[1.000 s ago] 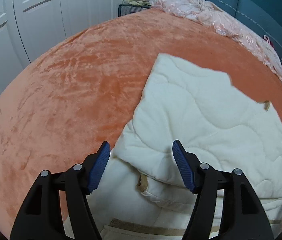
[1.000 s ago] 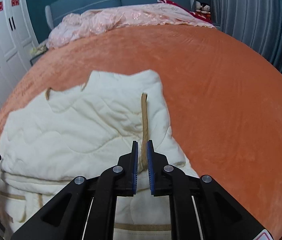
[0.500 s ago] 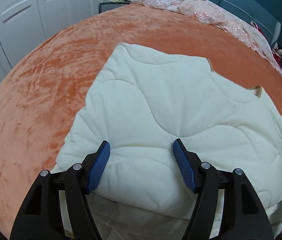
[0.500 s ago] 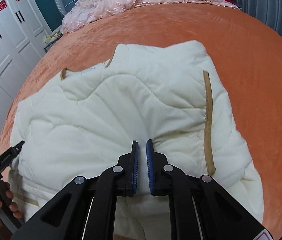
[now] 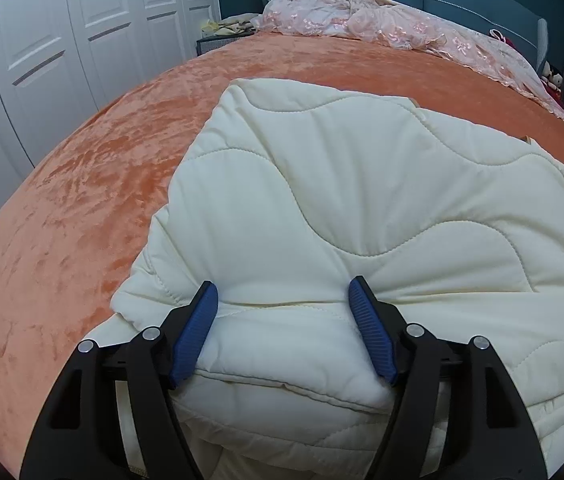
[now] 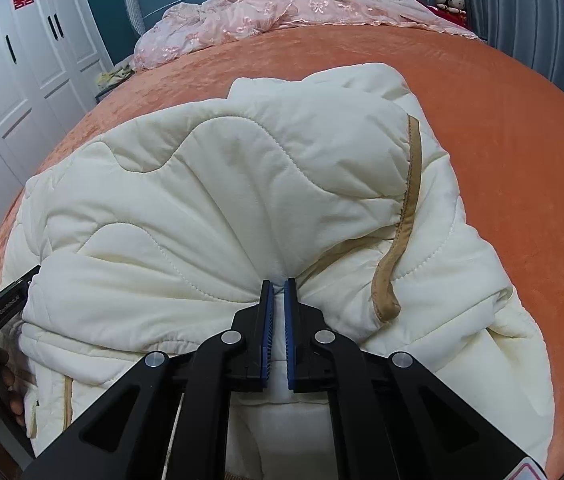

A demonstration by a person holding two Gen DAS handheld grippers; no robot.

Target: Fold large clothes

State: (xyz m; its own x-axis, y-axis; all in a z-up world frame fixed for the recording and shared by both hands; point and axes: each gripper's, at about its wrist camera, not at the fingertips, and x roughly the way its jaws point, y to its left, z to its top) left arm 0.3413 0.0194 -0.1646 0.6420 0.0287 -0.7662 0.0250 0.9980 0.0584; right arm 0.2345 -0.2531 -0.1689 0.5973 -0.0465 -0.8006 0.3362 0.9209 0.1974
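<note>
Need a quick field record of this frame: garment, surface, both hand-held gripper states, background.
garment: cream quilted coat, tan trim, partly folded over itself
surface: orange velvet bedspread
left hand-held gripper: open, blue pads straddle a coat fold
right hand-held gripper: shut on a pinch of coat fabric
background: pink lace cover by the headboard; white wardrobe
</note>
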